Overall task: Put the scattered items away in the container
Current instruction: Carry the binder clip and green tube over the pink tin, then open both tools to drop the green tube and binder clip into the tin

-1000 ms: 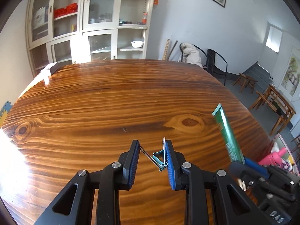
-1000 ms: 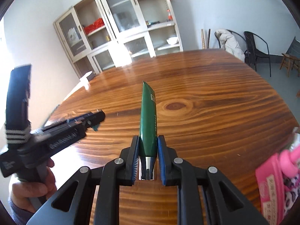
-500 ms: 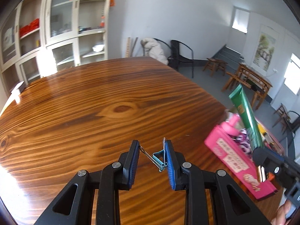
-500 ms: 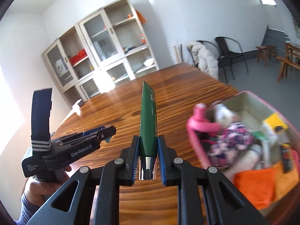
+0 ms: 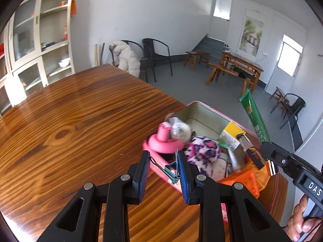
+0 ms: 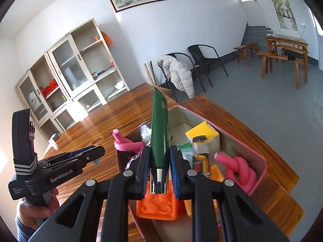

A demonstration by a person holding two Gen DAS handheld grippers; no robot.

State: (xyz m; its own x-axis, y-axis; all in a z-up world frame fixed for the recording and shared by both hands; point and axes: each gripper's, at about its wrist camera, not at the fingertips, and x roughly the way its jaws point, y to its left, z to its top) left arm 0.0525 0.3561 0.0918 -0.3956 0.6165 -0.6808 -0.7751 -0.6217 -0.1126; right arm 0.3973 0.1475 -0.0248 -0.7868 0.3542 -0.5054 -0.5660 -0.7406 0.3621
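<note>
My right gripper [image 6: 159, 171] clamps the green plastic tube [image 6: 159, 133], long axis upright, directly over the pink rectangular bin [image 6: 260, 173]; my left gripper [image 5: 163, 173], pinching a teal binder clip [image 5: 171, 166], hangs at its near rim.

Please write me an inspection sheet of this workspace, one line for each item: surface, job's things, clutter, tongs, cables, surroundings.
Surface: wooden table, glossy, bare where visible.
Job's things: pink container near the table's edge, nearly full; green tube and binder clip not yet inside.
Clutter: in the container, pink foam rollers, yellow box, orange block, leopard-print fabric.
Tongs: left tongs shut on the binder clip at the container's near wall; right tongs shut on the green tube, held above the container.
Cables: nothing seen.
Surroundings: glass-door cabinet, black chairs, white jacket, wooden benches.
</note>
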